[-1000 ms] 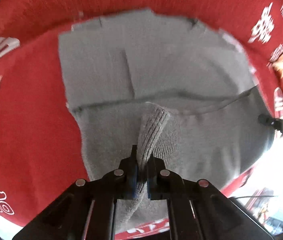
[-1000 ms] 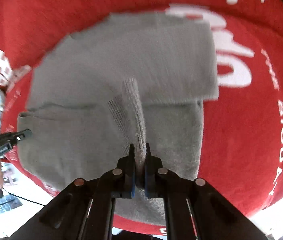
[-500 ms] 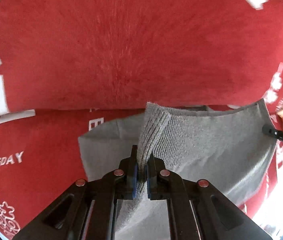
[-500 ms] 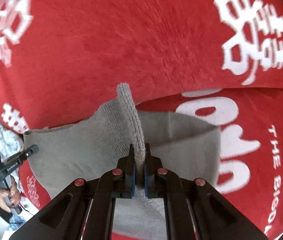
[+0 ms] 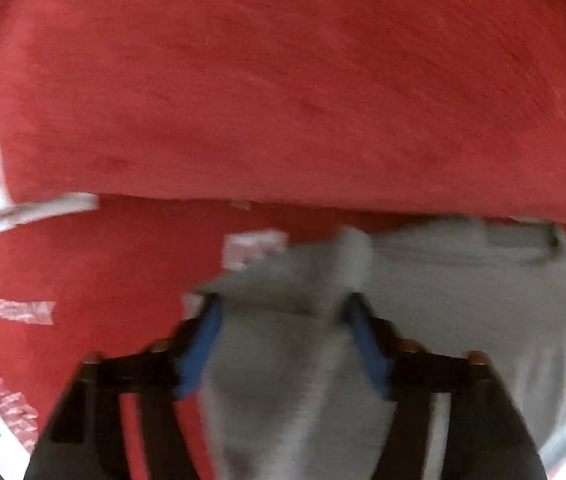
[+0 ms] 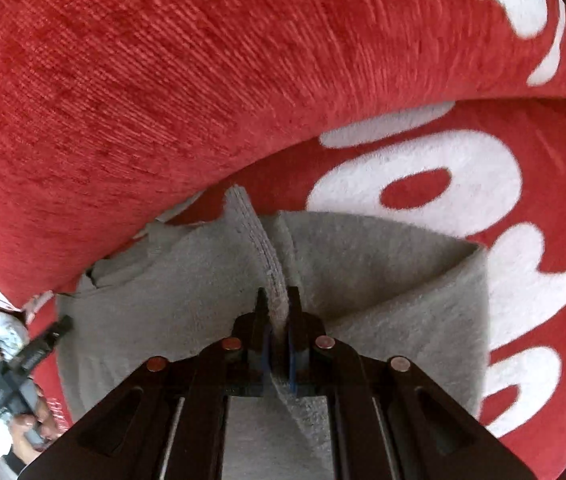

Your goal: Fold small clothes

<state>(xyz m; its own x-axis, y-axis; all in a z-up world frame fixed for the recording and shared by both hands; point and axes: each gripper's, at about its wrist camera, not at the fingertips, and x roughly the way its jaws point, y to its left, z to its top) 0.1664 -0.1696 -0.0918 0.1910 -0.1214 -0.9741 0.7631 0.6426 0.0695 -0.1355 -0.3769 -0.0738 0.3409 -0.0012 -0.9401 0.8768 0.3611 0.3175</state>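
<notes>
Both views look steeply down along their own fingers, from close above a red blanket [image 5: 283, 100] with white lettering. The left wrist view, blurred, faces a raised fold of the blanket across its upper half. The right wrist view is sharp and faces the same fold. Both share the grey knitted garment [image 6: 383, 280] on the blanket; the right view also catches the left tool [image 6: 43, 340] at its lower left edge.
</notes>
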